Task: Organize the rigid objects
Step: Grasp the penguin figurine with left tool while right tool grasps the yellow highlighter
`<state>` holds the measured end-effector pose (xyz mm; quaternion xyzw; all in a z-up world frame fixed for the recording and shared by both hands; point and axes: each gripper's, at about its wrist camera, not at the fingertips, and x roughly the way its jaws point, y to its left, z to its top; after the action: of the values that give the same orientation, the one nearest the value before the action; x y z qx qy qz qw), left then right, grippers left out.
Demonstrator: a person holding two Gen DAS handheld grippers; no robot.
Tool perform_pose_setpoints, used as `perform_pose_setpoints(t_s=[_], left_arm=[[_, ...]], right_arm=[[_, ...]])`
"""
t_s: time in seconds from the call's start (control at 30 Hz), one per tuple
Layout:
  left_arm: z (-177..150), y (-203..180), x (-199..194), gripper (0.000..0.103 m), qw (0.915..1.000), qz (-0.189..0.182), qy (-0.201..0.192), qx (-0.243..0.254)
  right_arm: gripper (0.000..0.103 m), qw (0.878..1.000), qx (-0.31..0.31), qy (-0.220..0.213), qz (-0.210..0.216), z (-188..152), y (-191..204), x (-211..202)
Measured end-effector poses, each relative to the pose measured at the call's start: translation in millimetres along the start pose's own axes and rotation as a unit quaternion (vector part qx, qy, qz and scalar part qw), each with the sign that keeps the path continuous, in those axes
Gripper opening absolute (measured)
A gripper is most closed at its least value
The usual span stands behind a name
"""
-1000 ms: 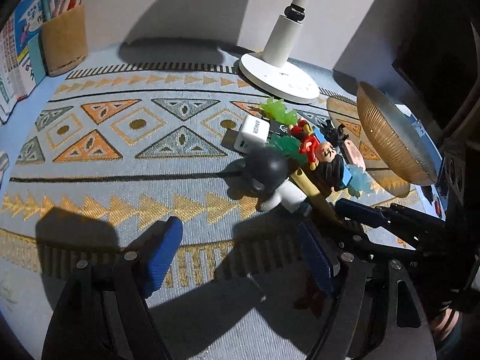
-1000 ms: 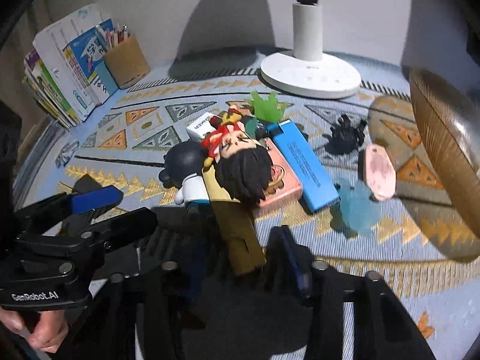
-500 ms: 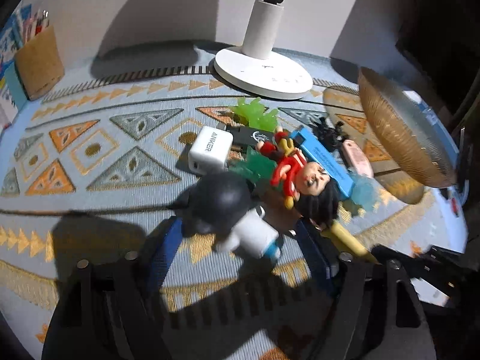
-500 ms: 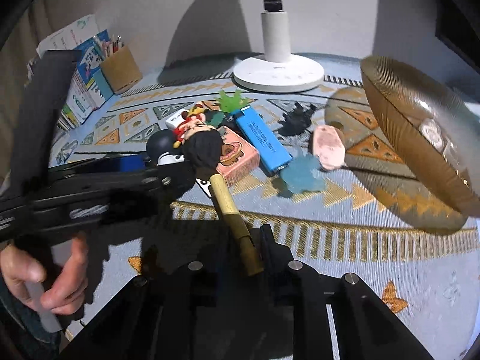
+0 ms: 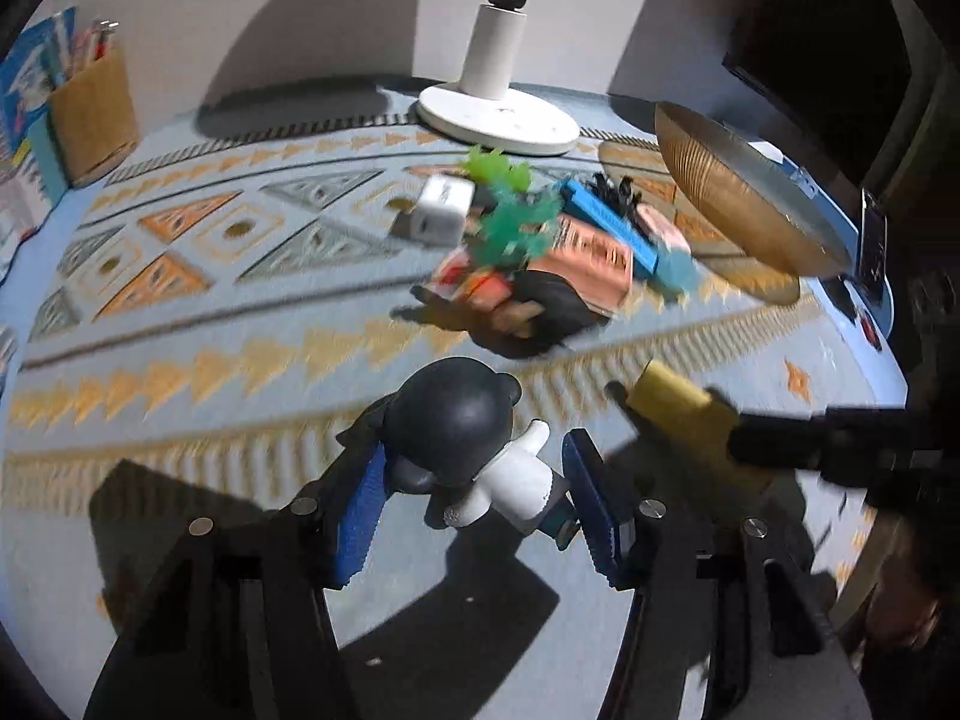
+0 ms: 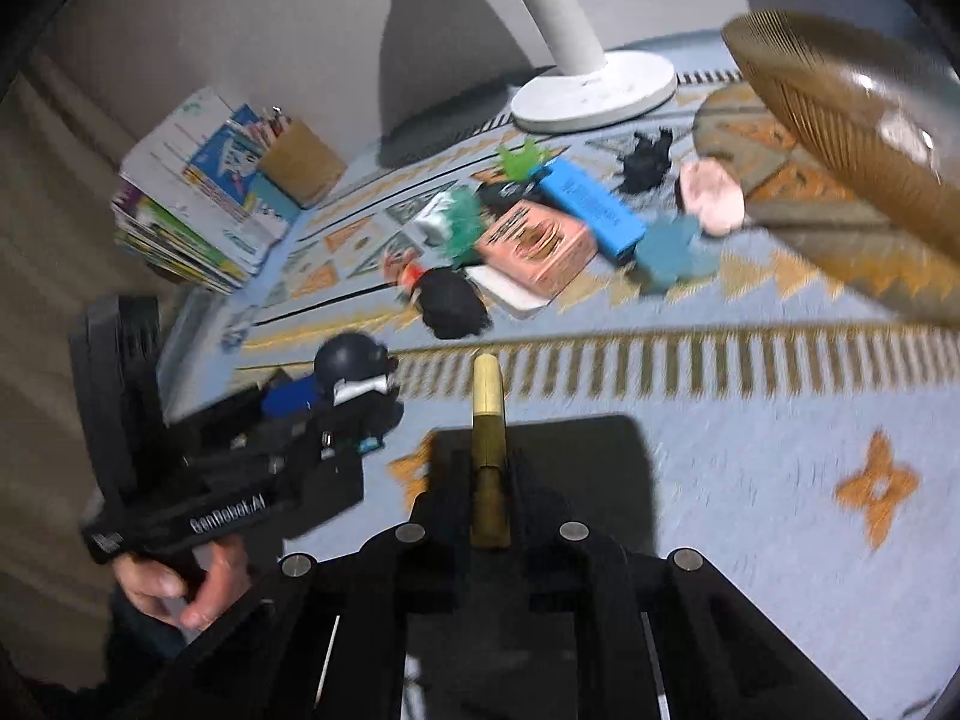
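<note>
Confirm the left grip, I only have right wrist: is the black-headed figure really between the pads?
Observer: Yes, left wrist shows the black-headed figure between both blue pads of the left gripper, pressed on each side.
Operator: White blur behind the teal toy?
Observer: A white charger cube, lying on the rug left of the teal toy.
Operator: My gold tube near the figure?
Observer: No, the gold tube in the right gripper sits to the figure's right, a clear gap between.
</note>
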<state>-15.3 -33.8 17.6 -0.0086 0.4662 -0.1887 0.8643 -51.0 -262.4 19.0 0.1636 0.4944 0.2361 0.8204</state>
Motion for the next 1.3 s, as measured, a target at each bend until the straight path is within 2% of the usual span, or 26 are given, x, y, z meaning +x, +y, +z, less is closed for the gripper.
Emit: perform_pose_setpoints(t_s=[0.13,0.27,0.33,0.37,0.5,0.57,0.63,0.67,0.8,0.9,0.93,0.97,1.03,1.07,1.13,1.17,1.2,1.3], left_arm=[[-19,8,-13,0.055,0.9998,-0.011,-0.009,-0.014],[-23,10,-17,0.056,1.0,-0.005,0.001,-0.003],[-26,12,-20,0.057,1.0,-0.001,0.002,0.001],[-28,14,-23,0.061,1.0,0.004,0.0,-0.001],[-35,25,-34,0.061,0.9997,0.009,-0.01,-0.019],[-39,28,-37,0.061,0.9995,0.012,-0.008,-0.028],[-42,28,-39,0.061,0.9995,0.005,-0.005,-0.031],[-43,27,-39,0.063,0.9995,0.002,-0.004,-0.031],[-40,14,-29,0.064,0.9995,0.009,0.002,-0.029],[-36,5,-22,0.063,0.9988,0.044,0.003,-0.021],[-35,2,-20,0.06,0.9984,0.053,0.003,-0.021],[-34,0,-19,0.051,0.9978,0.062,0.003,-0.021],[-32,-1,-18,0.051,0.9975,0.067,0.003,-0.022],[-33,-1,-19,0.051,0.9974,0.068,0.003,-0.023],[-35,-3,-22,0.051,0.9974,0.066,0.002,-0.028],[-36,-4,-25,0.044,0.9976,0.062,-0.001,-0.03],[-36,-6,-29,0.043,0.9979,0.056,-0.005,-0.031],[-34,-16,-43,0.043,0.9979,0.057,-0.02,-0.023]], right_arm=[[0.012,1.0,0.024,-0.005,-0.005,-14,-3,-6],[0.013,0.998,0.058,-0.009,-0.004,-20,-14,-12],[0.016,0.998,0.064,-0.013,-0.022,-20,-19,-17],[0.016,0.997,0.066,-0.015,-0.035,-19,-21,-19],[0.017,0.997,0.048,-0.02,-0.059,-17,-22,-25],[0.026,0.997,0.023,-0.014,-0.073,-17,-15,-23],[0.049,0.996,-0.012,-0.012,-0.092,-18,-3,-20],[0.05,0.994,-0.032,-0.013,-0.102,-20,4,-18],[0.05,0.986,-0.085,-0.01,-0.142,-22,21,-3],[0.05,0.979,-0.108,-0.01,-0.17,-23,26,7],[0.046,0.976,-0.118,-0.011,-0.185,-24,27,11],[0.043,0.972,-0.125,-0.015,-0.197,-25,31,13],[0.027,0.966,-0.144,-0.02,-0.212,-27,36,15],[0.023,0.967,-0.148,-0.02,-0.207,-28,37,15],[0.023,0.972,-0.141,-0.021,-0.187,-31,38,13],[0.023,0.975,-0.136,-0.022,-0.174,-30,39,11],[0.023,0.977,-0.133,-0.023,-0.165,-32,39,8],[0.023,0.98,-0.125,-0.041,-0.149,-33,43,-10]])
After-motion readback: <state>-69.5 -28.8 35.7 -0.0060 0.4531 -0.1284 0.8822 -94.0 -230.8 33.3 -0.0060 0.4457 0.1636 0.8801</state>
